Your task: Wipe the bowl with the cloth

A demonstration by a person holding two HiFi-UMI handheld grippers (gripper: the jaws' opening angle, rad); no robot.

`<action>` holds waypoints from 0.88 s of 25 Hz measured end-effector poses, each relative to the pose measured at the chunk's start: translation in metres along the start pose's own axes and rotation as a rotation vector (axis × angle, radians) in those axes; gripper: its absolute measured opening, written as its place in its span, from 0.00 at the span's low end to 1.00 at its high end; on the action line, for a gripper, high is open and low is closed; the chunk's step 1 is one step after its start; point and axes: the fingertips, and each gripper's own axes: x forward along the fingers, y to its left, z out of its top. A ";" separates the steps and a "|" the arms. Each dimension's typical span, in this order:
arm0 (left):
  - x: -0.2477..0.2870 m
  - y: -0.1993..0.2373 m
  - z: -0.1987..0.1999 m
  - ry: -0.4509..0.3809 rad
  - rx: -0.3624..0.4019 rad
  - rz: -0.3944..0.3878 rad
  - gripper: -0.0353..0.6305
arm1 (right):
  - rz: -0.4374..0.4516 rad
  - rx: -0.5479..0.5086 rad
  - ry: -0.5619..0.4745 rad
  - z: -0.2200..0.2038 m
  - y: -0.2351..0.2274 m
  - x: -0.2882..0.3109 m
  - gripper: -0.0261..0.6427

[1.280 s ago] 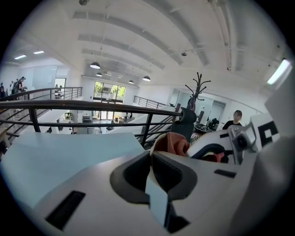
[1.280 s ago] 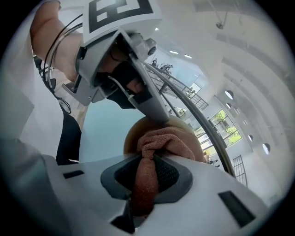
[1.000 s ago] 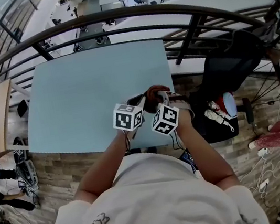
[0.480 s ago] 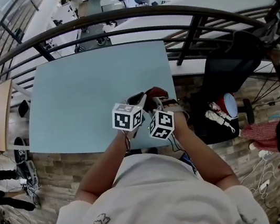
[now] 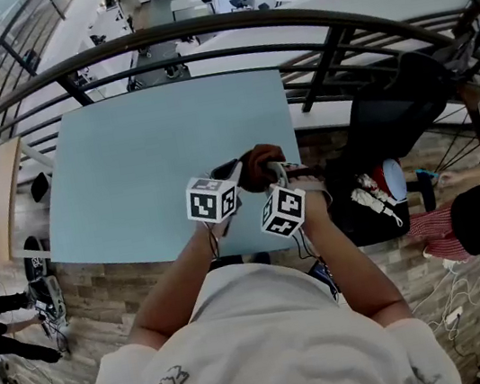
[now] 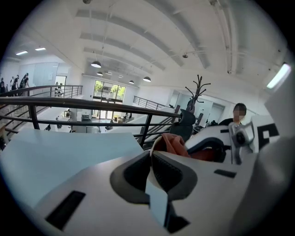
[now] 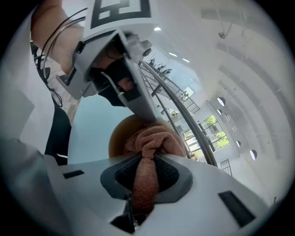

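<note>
Over the near edge of the table (image 5: pixel 125 160), the left hand-held gripper (image 6: pixel 151 162) is closing on the rim of the bowl (image 7: pixel 117 134) while the right hand-held gripper (image 7: pixel 145 171) pinches the cloth (image 7: pixel 154 138) inside it, apparently mid-wipe, with sweeping round the unwiped wall likely next.

The left gripper (image 6: pixel 151 162) and right gripper (image 7: pixel 146 163) are hanging side by side over the near right corner of the table (image 5: pixel 146 175), the left jaws closing on the rim of the bowl (image 7: pixel 119 136) between them. The cloth (image 7: pixel 154 140) is sitting inside the bowl, its tail running back between the right gripper's jaws. A railing (image 5: pixel 195 30) is running behind the table's far edge, a chair (image 5: pixel 395 110) standing to the table's right.
</note>
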 end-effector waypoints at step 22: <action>-0.006 0.001 0.023 -0.064 -0.048 -0.027 0.11 | 0.059 -0.064 -0.059 0.022 0.020 0.004 0.14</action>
